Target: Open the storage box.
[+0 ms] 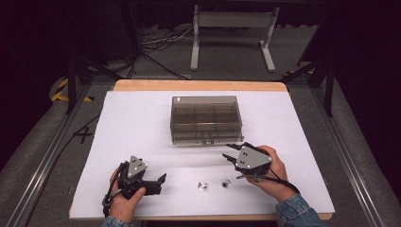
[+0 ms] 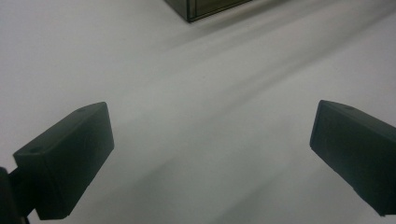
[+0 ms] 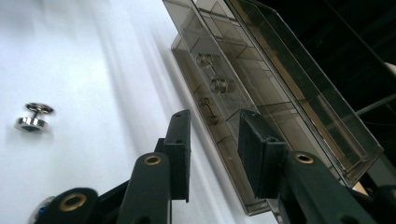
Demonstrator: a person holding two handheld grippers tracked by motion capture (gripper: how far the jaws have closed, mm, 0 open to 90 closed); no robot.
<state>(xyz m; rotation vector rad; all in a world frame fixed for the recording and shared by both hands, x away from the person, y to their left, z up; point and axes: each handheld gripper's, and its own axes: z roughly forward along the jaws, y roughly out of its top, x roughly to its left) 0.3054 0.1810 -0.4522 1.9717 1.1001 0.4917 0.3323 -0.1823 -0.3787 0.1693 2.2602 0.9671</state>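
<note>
On the table point(image 1: 142, 123), white sheet over a wood top, a smoky clear compartment box point(image 1: 206, 119) is sitting near the middle, lid shut, w/ small metal parts lying in its front cells as the right gripper view shows. No brand, label or writing readable anywhere on box, grippers or sheet.

Right gripper point(image 1: 230, 152) is hovering just beside the box's front right corner, jaws pointing at it; jaws standing part open w/ nothing btwn them, pads not pressing on anything. Left gripper point(image 1: 162, 179) is resting low at the near left of the table, jaws spread wide & empty, only bare sheet ahead of them in the left gripper view.

Two small metal wheel pieces are lying loose on the sheet near the front edge, btwn the two grippers: one point(image 1: 203, 186) nearer the left gripper, other point(image 1: 225, 182) just beside the right hand point(image 1: 274, 176). Both well apart from the box.

Room: wide bare sheet left & right of the box, also a clear strip btwn box front & the wheel pieces. Wood edge is showing along the far side & near side of the table
</note>
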